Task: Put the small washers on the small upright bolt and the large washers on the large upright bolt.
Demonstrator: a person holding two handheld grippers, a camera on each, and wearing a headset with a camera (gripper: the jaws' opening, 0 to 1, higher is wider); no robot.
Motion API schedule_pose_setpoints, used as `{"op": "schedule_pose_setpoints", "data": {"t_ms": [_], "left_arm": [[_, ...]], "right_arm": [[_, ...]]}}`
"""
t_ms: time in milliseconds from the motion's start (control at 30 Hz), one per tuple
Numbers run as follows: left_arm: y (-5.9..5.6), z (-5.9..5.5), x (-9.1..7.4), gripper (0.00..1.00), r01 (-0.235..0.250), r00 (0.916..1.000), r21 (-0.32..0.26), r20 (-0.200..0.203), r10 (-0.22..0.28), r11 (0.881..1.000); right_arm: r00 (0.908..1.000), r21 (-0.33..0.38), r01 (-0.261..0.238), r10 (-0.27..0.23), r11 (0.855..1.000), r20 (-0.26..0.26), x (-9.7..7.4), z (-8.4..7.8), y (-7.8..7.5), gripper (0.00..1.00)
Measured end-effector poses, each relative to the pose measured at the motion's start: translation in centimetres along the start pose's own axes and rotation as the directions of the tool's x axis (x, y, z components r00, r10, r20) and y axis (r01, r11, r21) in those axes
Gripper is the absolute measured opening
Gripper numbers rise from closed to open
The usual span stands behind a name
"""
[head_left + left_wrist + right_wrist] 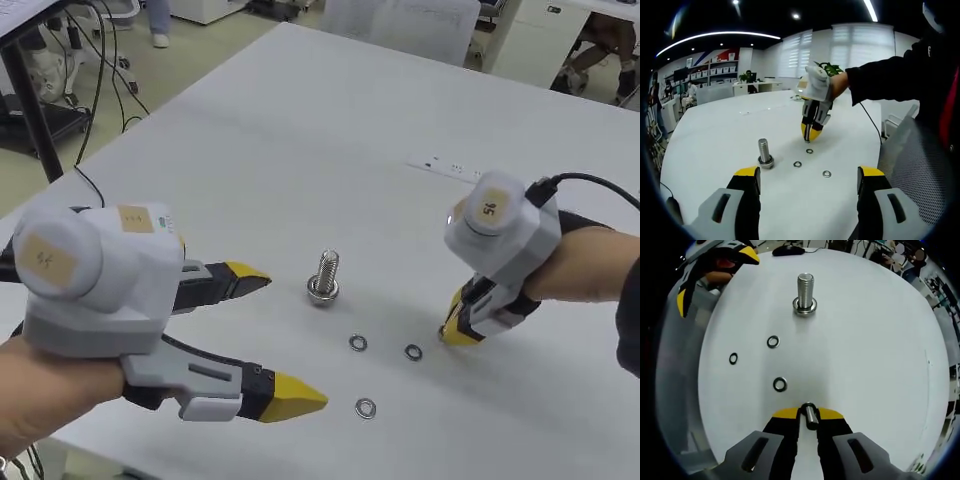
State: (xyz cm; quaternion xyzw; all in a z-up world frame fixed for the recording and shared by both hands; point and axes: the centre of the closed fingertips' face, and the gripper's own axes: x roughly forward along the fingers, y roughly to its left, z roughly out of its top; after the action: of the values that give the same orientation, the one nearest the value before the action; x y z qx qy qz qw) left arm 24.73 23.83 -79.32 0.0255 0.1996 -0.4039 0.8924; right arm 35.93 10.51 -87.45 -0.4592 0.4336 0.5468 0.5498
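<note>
Left gripper (272, 335) is closest in, bottom left of the head view. Its jaws are spread wide with nothing between them, and it is held above the counter (300, 150). Just off its lower yellow tip lies the nearest washer (365, 408), flat on the counter.

Next out are two more small washers, flat and apart from each other. The middle washer (358, 343) sits just in front of the large bolt. The right-hand washer (413, 352) lies just beside the right gripper's tips.

Right gripper (458, 328) points steeply down at the counter, jaws pinched narrow on the small bolt (811, 416). The right gripper view shows the metal shank clamped between the yellow tips. Can't tell whether the bolt touches the counter.

Large bolt (324, 278) stands upright just beyond the middle washer, roughly between the two grippers, threads up. It has a wider ring at its base; washer or bolt head, can't tell. All three loose washers lie on the counter, apart from both bolts.

Farther back, a white printed strip (445, 167) lies flat on the counter beyond the right gripper.
</note>
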Motion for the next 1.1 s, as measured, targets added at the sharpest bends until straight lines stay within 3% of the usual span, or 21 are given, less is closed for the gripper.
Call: {"op": "schedule_pose_setpoints", "data": {"t_ms": [600, 867, 1100], "left_arm": [[-0.2, 0.1, 0.2, 0.79, 0.009, 1.0, 0.005, -0.003, -0.009, 1.0], [-0.2, 0.2, 0.0, 0.79, 0.006, 1.0, 0.007, 0.0, -0.006, 1.0], [-0.3, 0.2, -0.1, 0.79, 0.002, 1.0, 0.008, 0.003, -0.002, 1.0]], "right_arm": [[0.9984, 0.018, 0.041, -0.042, 0.999, 0.038, -1.7, -0.3, -0.4, 0.41], [0.9955, -0.012, 0.047, -0.046, 0.999, 0.082, -2.9, 1.2, 0.1, 0.43], [0.9935, -0.082, 0.05, -0.041, 0.995, 0.106, -3.3, 3.1, 1.0, 0.43]]}}
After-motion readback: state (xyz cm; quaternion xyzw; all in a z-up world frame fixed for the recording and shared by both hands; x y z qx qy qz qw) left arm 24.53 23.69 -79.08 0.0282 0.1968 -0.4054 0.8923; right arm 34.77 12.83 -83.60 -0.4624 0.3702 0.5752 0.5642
